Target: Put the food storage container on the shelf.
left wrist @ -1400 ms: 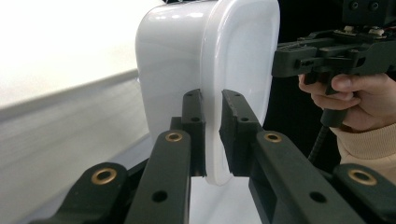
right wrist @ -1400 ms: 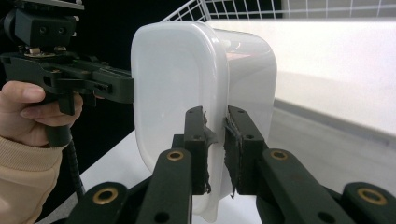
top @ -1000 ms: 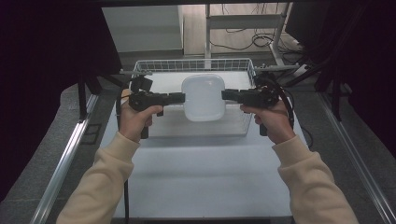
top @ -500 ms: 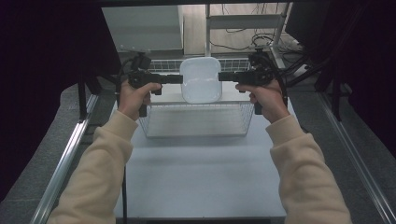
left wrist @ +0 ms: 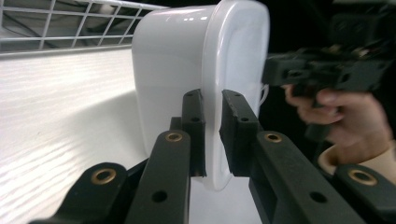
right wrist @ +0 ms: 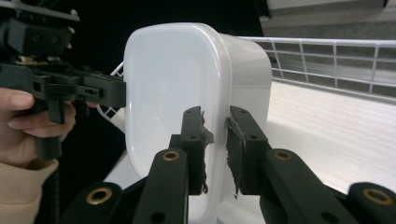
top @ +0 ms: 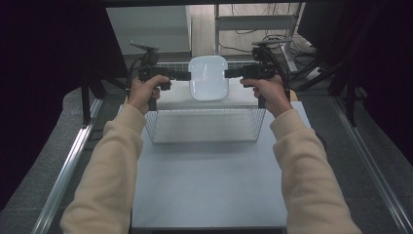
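High view, read from left to right: the left gripper comes in level, its jaws pinched on the left rim of a glossy white rounded-rectangular plastic container, and the right gripper pinches the opposite rim. The container hangs between them in the air, over the far end of the white table, beyond the rectangular silver wire basket that stands on the table nearer the person.

Left gripper view shows the pads pressed on either side of the thin rim, closed on it. Right gripper view shows its jaws on either side of the other rim; they have just been opening a little, and a narrow gap seems to stand between one pad and the plastic, so I judge this hold the weaker one. Grey strips, perhaps worn lining, hang ragged from those pads.

What could go wrong: each grip bites only a smooth, narrow lip. If the right jaws slacken further while the container is in the air, that side could slide out and the container would swing down from the left grip or drop onto the table or the basket's wire edge. Pulling the two hands apart or tilting them unevenly could also peel the rim free.

Count: one container, one wire basket, two grippers, two hands in cream sleeves.
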A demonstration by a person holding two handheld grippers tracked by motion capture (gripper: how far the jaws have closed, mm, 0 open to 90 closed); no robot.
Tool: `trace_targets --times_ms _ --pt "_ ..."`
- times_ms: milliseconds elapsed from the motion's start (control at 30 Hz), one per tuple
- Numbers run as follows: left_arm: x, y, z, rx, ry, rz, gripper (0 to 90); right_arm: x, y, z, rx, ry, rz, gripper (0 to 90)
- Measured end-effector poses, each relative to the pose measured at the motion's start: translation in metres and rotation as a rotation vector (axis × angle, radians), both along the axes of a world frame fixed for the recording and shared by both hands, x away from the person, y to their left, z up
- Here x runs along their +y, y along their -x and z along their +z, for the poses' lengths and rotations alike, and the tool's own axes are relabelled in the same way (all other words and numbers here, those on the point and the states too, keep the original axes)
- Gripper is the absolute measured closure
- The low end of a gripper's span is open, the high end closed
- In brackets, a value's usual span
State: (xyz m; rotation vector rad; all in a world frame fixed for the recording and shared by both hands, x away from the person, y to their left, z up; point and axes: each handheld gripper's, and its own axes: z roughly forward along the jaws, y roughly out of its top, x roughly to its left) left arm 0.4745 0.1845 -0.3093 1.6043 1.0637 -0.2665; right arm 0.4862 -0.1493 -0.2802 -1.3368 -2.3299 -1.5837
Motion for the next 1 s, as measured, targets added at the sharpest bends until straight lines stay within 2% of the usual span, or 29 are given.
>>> trace_targets --times_ms 67,100,133,167,200,233,267,300,433,533,600,633,667,700,733,767,800,867,900,1000 --pt "0.001 -0.009 -0.004 0.044 0.05 0.004 80.2 -0.001 -0.007 -0.002 0.028 -0.015 -0.004 74.7" --pt "0.001 -0.015 -0.006 0.076 0.081 0.012 79.8 -0.001 -0.015 -0.004 0.067 -0.026 -0.021 73.0" --pt "0.001 -0.015 -0.006 0.076 0.081 0.012 79.1 -0.001 -0.015 -0.004 0.067 -0.026 -0.021 73.0" --pt "-0.001 -0.02 -0.009 0.098 0.085 0.024 77.8 -0.001 -0.023 -0.006 0.1 -0.027 -0.038 71.5" --pt "-0.001 -0.02 -0.009 0.098 0.085 0.024 76.8 -0.001 -0.023 -0.006 0.1 -0.027 -0.038 71.5" --pt "-0.001 -0.026 -0.013 0.131 0.095 0.039 75.7 -0.001 -0.031 -0.008 0.138 -0.044 -0.059 70.7" --pt "-0.001 -0.026 -0.013 0.131 0.095 0.039 75.0 -0.001 -0.031 -0.008 0.138 -0.044 -0.059 70.7" --pt "0.001 -0.032 -0.019 0.168 0.125 0.055 74.3 0.0 -0.037 -0.011 0.166 -0.059 -0.074 70.2" --pt "0.001 -0.04 -0.027 0.198 0.142 0.081 71.8 0.002 -0.042 -0.014 0.195 -0.069 -0.102 69.1" --pt "0.001 -0.043 -0.032 0.201 0.173 0.093 71.6 0.003 -0.047 -0.02 0.219 -0.073 -0.12 66.1" --pt "0.0 -0.043 -0.033 0.197 0.173 0.091 70.7 0.002 -0.047 -0.022 0.229 -0.093 -0.127 66.1" --pt "-0.002 -0.043 -0.032 0.189 0.143 0.085 64.7 0.002 -0.047 -0.021 0.23 -0.092 -0.121 60.7" --pt "-0.002 -0.043 -0.032 0.189 0.143 0.085 59.5 0.002 -0.047 -0.021 0.23 -0.092 -0.121 60.7" --pt "-0.005 -0.04 -0.03 0.163 0.097 0.103 59.5 0.002 -0.046 -0.021 0.226 -0.091 -0.122 53.3" --pt "-0.005 -0.038 -0.028 0.145 0.082 0.121 48.4 0.004 -0.042 -0.017 0.183 -0.104 -0.148 44.9" --pt "-0.004 -0.035 -0.025 0.118 0.073 0.146 39.0 0.007 -0.032 -0.011 0.092 -0.11 -0.169 35.6" --pt "-0.004 -0.03 -0.021 0.085 0.056 0.169 39.0 0.007 -0.032 -0.011 0.092 -0.11 -0.169 35.6" --pt "-0.004 -0.018 -0.011 0.008 0.016 0.174 33.8 0.012 -0.02 -0.003 0.011 -0.087 -0.172 29.0" --pt "-0.003 -0.014 -0.007 -0.013 0.007 0.169 31.6 0.014 -0.012 0.001 -0.031 -0.07 -0.157 26.6" --pt "-0.006 0.004 0.005 -0.093 -0.072 0.185 28.4 0.013 0.004 0.008 -0.107 -0.012 -0.122 24.3"
